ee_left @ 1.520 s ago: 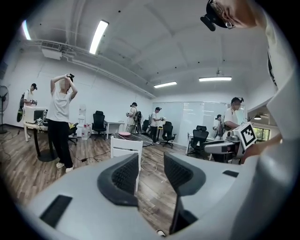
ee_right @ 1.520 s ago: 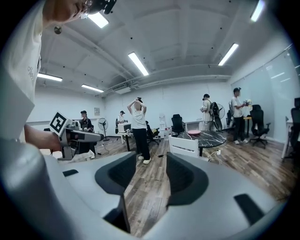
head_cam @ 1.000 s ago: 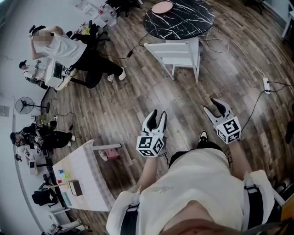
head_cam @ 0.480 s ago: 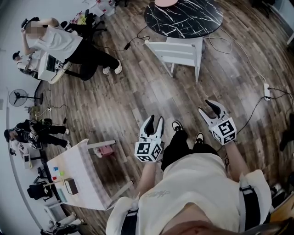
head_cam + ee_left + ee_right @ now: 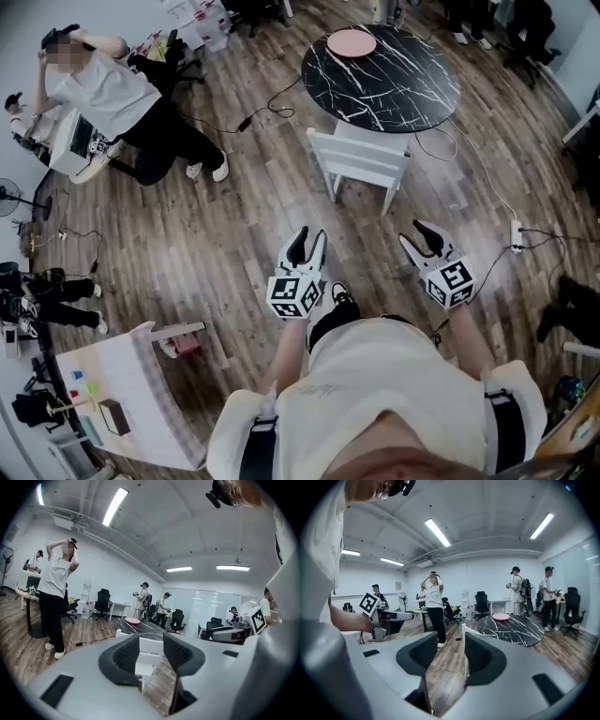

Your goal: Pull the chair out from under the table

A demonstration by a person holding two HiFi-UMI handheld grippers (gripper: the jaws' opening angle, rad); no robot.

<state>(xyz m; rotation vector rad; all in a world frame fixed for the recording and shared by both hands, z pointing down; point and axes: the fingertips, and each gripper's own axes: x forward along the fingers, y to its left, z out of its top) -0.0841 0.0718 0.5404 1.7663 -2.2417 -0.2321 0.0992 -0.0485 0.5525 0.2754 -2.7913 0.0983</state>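
Note:
A white chair (image 5: 361, 164) stands on the wood floor with its front tucked under the edge of a round black marble table (image 5: 380, 66), which carries a pink plate (image 5: 352, 42). Both grippers are held out level, short of the chair and touching nothing. My left gripper (image 5: 307, 239) is open, and in the left gripper view (image 5: 151, 651) the chair (image 5: 149, 654) shows in the distance between its jaws. My right gripper (image 5: 424, 234) is open too. In the right gripper view (image 5: 446, 656) the chair's white edge (image 5: 464, 637) rises beside the right jaw, with the table (image 5: 513, 627) beyond.
A power strip (image 5: 514, 234) with trailing cables lies on the floor right of the chair. A person in a white shirt (image 5: 103, 89) stands at the far left near a desk. A white desk (image 5: 122, 394) sits at the lower left. Office chairs line the far wall.
The wearer has walked forward. Both grippers have come closer to the chair and table, which now sit lower and nearer in the head view. The jaws stayed apart.

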